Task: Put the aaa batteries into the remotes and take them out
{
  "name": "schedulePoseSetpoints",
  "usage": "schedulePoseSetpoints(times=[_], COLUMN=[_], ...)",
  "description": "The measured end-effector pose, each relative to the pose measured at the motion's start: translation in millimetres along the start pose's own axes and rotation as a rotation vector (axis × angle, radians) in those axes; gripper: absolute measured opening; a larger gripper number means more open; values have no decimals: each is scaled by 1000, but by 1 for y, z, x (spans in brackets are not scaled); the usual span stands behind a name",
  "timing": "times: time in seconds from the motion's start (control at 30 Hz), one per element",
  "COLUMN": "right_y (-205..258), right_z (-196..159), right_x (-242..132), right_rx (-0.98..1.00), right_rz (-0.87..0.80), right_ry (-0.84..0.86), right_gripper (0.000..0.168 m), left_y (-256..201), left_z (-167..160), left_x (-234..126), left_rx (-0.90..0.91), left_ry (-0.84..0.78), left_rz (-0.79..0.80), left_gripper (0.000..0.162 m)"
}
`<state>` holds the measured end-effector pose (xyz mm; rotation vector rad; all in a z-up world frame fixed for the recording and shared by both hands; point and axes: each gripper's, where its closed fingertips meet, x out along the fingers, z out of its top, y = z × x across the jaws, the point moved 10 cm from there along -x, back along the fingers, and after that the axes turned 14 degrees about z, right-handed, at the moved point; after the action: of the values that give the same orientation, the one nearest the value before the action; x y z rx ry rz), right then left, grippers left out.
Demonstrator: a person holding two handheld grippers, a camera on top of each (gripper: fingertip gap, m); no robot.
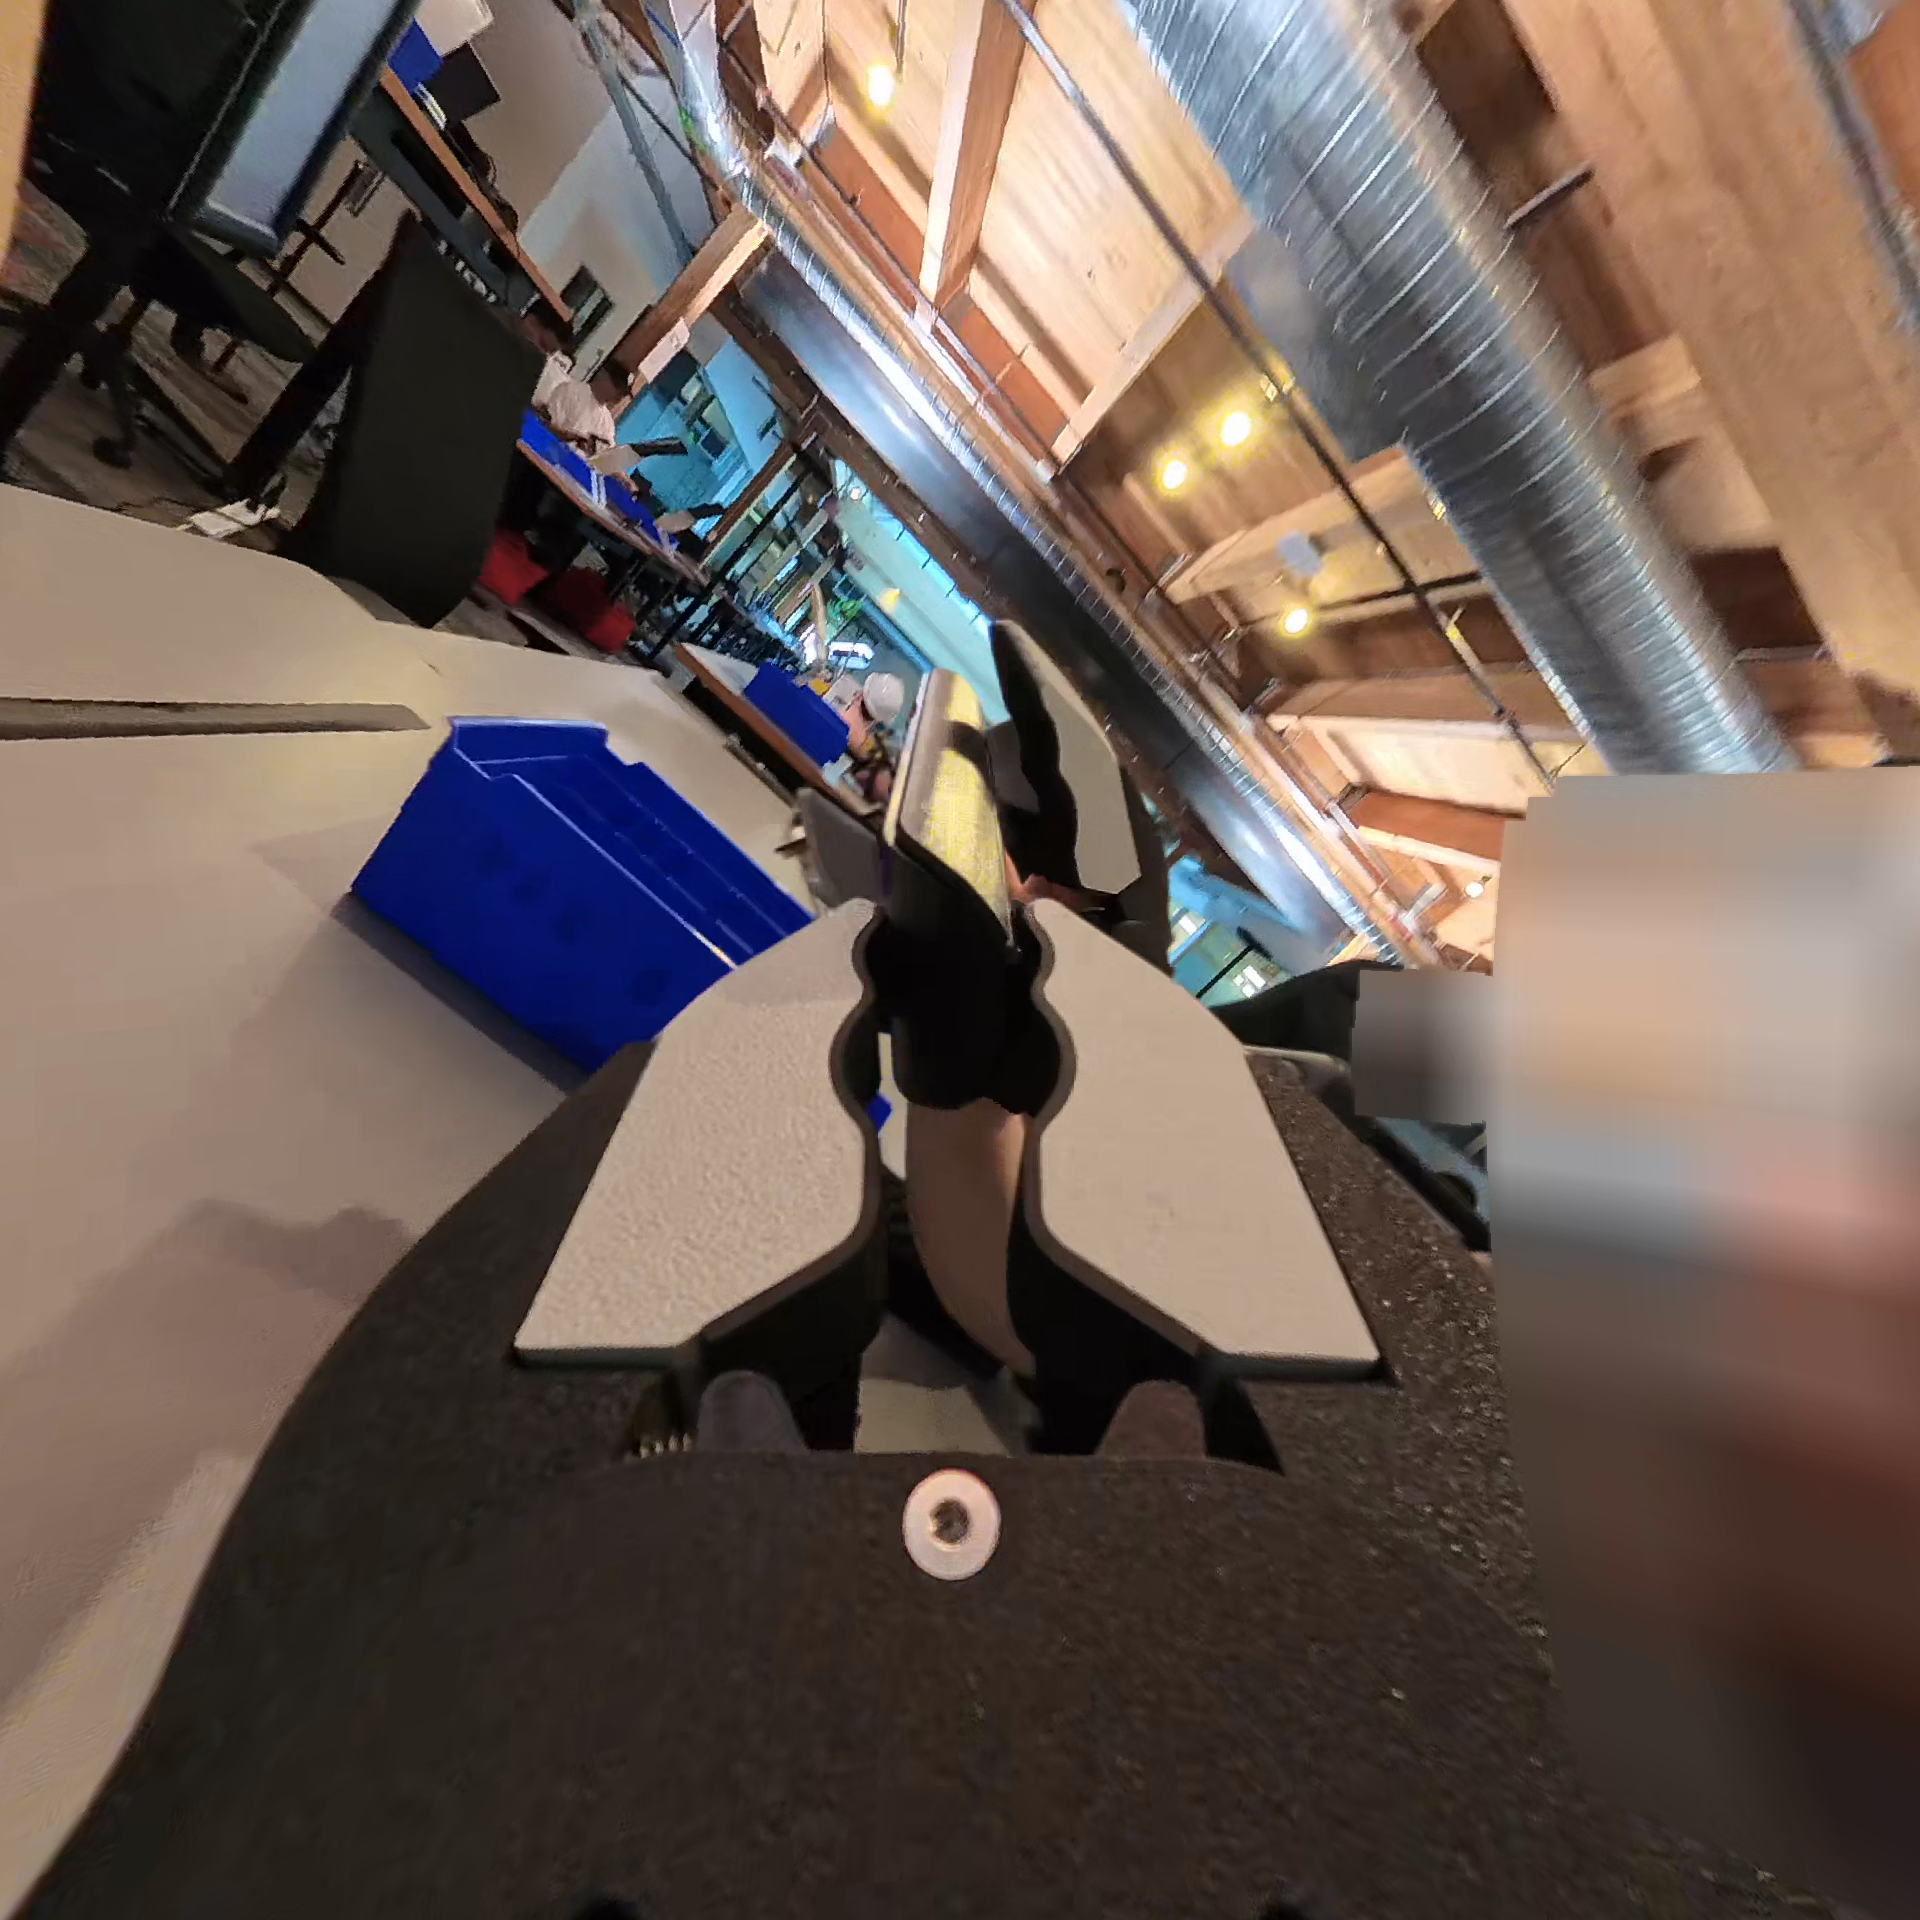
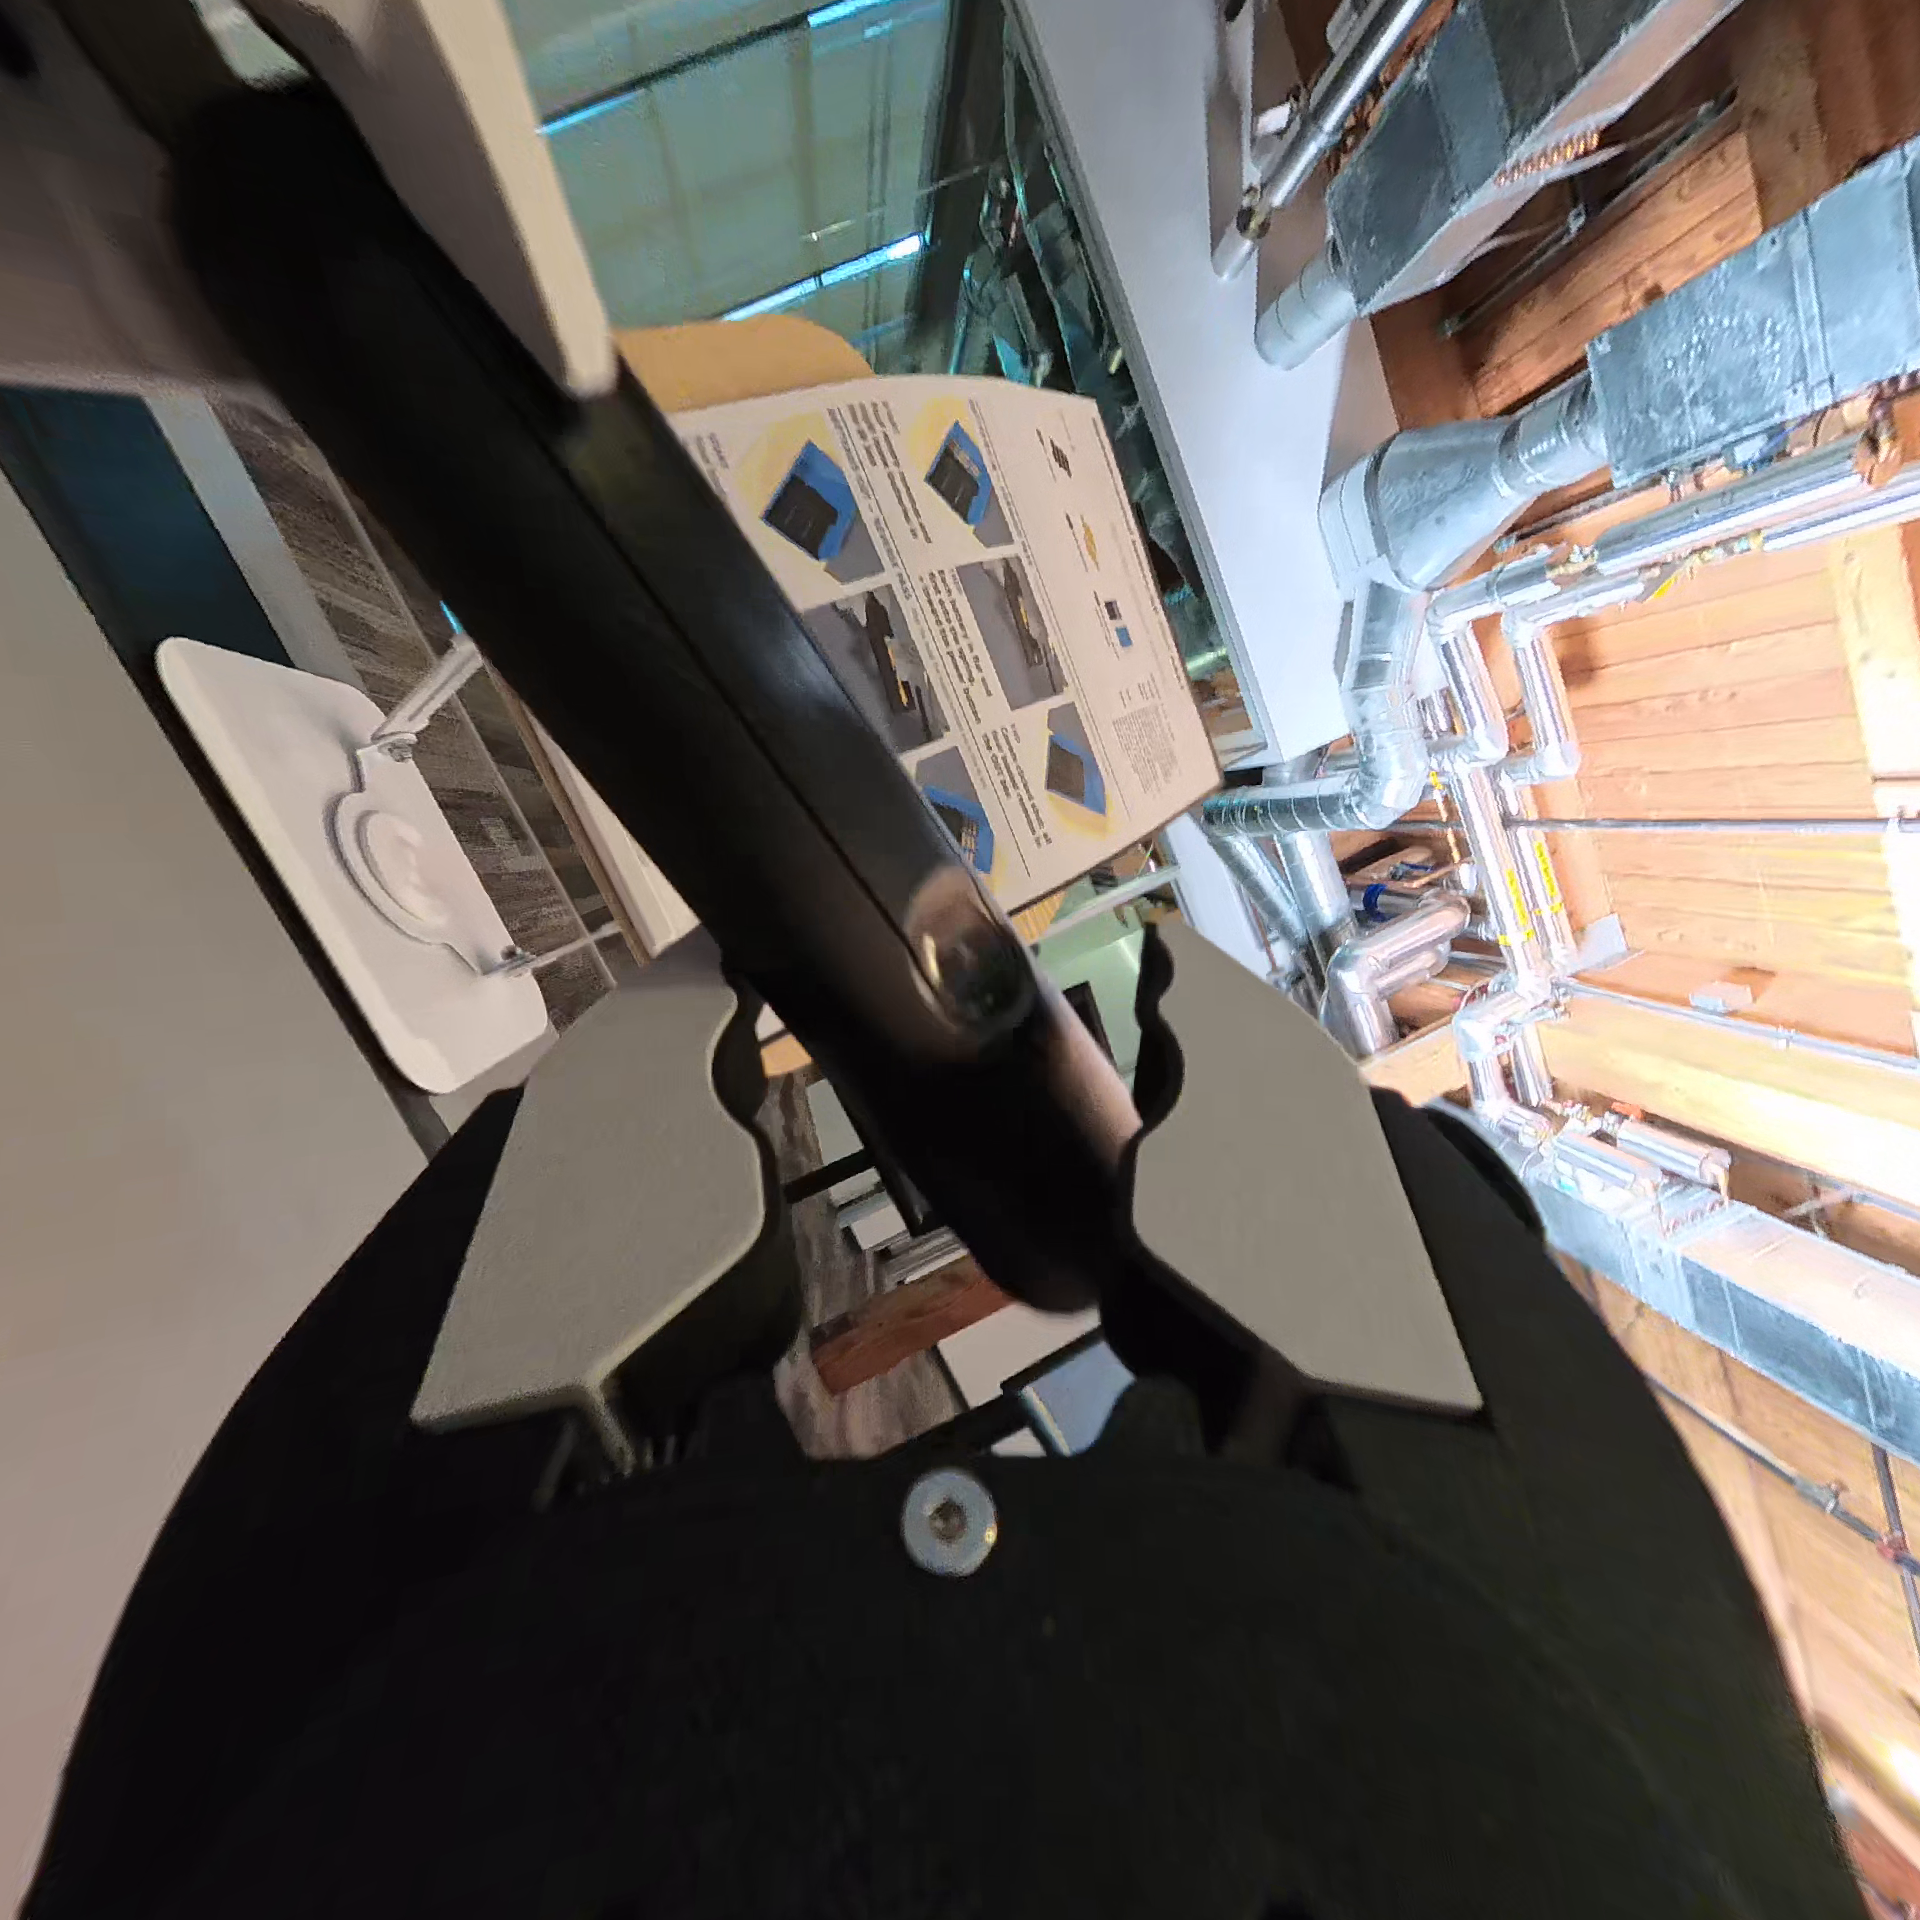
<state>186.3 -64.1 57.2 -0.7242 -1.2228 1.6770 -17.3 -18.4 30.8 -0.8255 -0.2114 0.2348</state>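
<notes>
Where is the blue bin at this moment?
In the left wrist view the blue bin stands on the grey table, left of the left gripper, which is shut on a black remote.

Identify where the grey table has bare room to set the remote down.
Free: grey table in front of and left of the blue plastic bin. Crowded: around the left gripper, shut on the black remote, with the right gripper close behind.

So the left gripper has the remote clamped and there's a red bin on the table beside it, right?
Not quite: the bin is blue, not red, as the left wrist view shows. The rest holds: the left gripper is shut on the black remote, and the bin sits on the table beside it.
</notes>
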Motion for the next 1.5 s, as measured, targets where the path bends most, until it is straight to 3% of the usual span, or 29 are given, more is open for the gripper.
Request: schedulePoseSetpoints(times=[0.17, 0.3, 0.47, 0.53, 0.57, 0.83, 0.9, 0.97, 1.07, 1.13, 1.27, 1.43, 1.5], right_y=[-21, -40, -55, -53, -52, -42, -35, -23, -8, -2, 3, 13, 15], right_z=[-12, -24, -50, -58, -60, -46, -44, -42, -37, -34, -30, -23, -19], right_x=[-2, -5, 0, 4, 6, 5, 7, 9, 16, 20, 26, 26, 25], right_rx=[275, 697, 1282, 1428, 1445, 1347, 1338, 1337, 1356, 1376, 1459, 1635, 1656], right_rz=[157, 418, 873, 1048, 1085, 1203, 1271, 1384, 1477, 1450, 1211, 1108, 1119], right_ry=[-71, -262, -557, -644, -657, -585, -536, -477, -449, -460, -547, -700, -747], right_gripper=[75, 75, 73, 61, 53, 51, 45, 25, 40, 43, 63, 61, 52], left_y=[2, -3, -12, -16, -18, -21, -21, -21, -19, -17, -22, -31, -32], left_z=[9, 18, 25, 25, 25, 20, 18, 14, 13, 18, 36, 42, 40], left_x=[-10, -20, -28, -28, -27, -21, -18, -15, -13, -19, -43, -53, -50], left_rx=[-19, 13, 66, 95, 108, 167, 163, 186, 208, 189, 208, 218, 219], left_ry=[-33, -68, -77, -58, -50, 9, 26, 36, 52, 29, -89, -180, -179], left_rz=[-8, 3, 0, -3, -3, 24, 25, 49, 75, 76, 110, 89, 92], left_gripper=[22, 22, 22, 22, 22, 22, 22, 22, 22, 22, 22, 22, 22])
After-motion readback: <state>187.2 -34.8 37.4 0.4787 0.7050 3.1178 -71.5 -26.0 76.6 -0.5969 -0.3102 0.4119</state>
